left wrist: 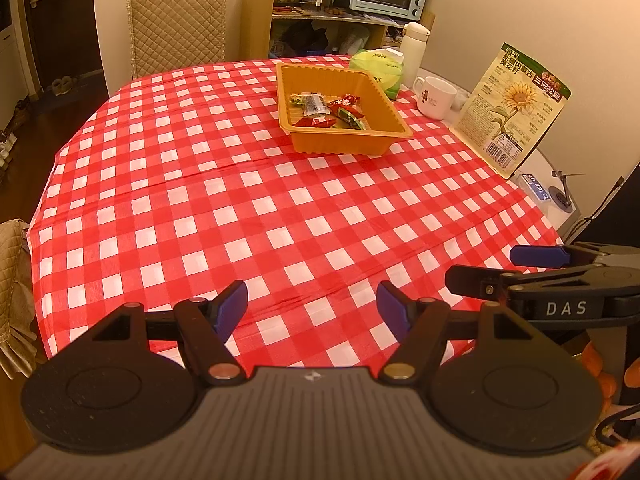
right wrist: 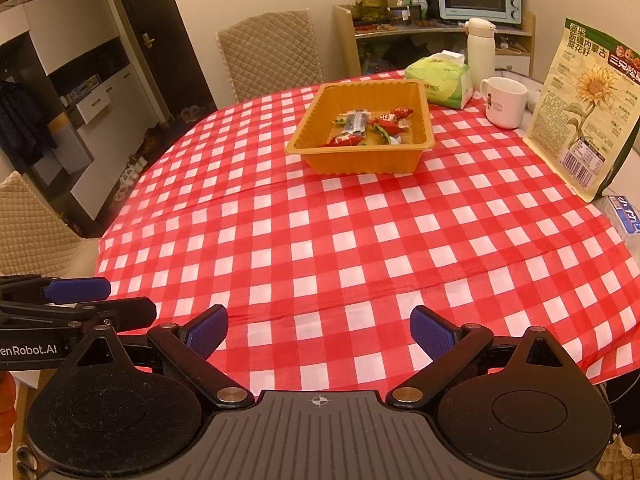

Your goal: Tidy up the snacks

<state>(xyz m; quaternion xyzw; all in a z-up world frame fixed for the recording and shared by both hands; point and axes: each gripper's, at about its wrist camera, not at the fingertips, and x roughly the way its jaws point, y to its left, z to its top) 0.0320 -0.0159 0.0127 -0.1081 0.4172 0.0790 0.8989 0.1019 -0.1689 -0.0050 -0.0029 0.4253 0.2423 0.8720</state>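
Observation:
An orange plastic tray (left wrist: 394, 114) (right wrist: 316, 122) stands on the red-and-white checked table toward the far side. Several wrapped snacks (left wrist: 328, 111) (right wrist: 370, 126) lie inside it, red, green and one dark bar. My left gripper (left wrist: 312, 306) is open and empty above the table's near edge. My right gripper (right wrist: 319, 330) is open and empty, also at the near edge. The right gripper shows in the left wrist view (left wrist: 508, 266), and the left gripper shows in the right wrist view (right wrist: 116, 296). Both are far from the tray.
A large sunflower-seed bag (left wrist: 512, 108) (right wrist: 588, 108) stands upright at the right. A white mug (left wrist: 434, 98) (right wrist: 505, 102), a green tissue pack (left wrist: 380, 68) (right wrist: 440, 80) and a white bottle (left wrist: 414, 48) (right wrist: 480, 50) stand behind the tray. Quilted chairs (left wrist: 176, 24) (right wrist: 272, 52) surround the table.

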